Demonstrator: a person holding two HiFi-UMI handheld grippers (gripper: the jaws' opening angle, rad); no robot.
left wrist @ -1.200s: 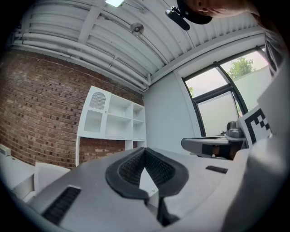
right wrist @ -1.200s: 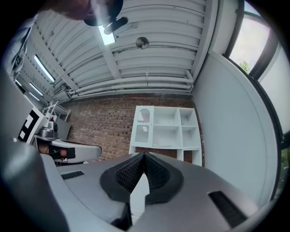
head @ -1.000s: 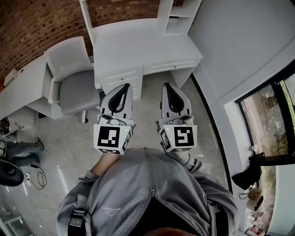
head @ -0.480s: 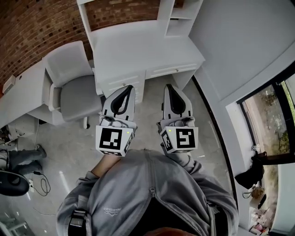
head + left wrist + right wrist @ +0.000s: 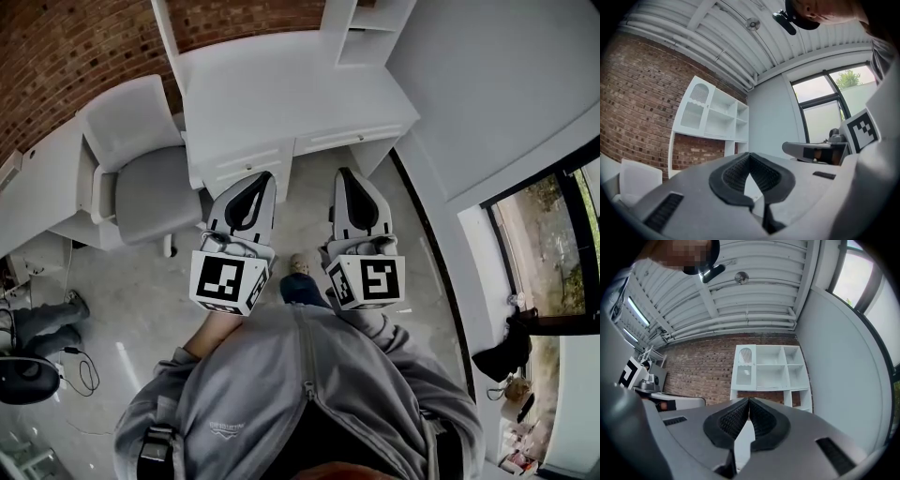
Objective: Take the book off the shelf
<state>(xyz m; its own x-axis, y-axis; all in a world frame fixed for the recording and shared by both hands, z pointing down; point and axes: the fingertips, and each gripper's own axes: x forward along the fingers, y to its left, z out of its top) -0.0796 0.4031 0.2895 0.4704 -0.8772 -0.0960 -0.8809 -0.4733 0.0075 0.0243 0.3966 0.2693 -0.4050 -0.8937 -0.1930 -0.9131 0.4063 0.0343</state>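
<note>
Since the white open-compartment shelf (image 5: 768, 366) over the white bench (image 5: 281, 94) is well out of reach | left tool (image 5: 261, 180) and right tool (image 5: 343, 176) are held clenched, empty | no book made out

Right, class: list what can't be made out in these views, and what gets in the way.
- Shelf contents: the white shelf unit is too small in the right gripper view, slanted in the left gripper view; no book discernible.
- Head view: the unit is cut off by the top edge.
- Head view: the shut left claw, right claw and grey sweatshirt cover part of the floor.
</note>
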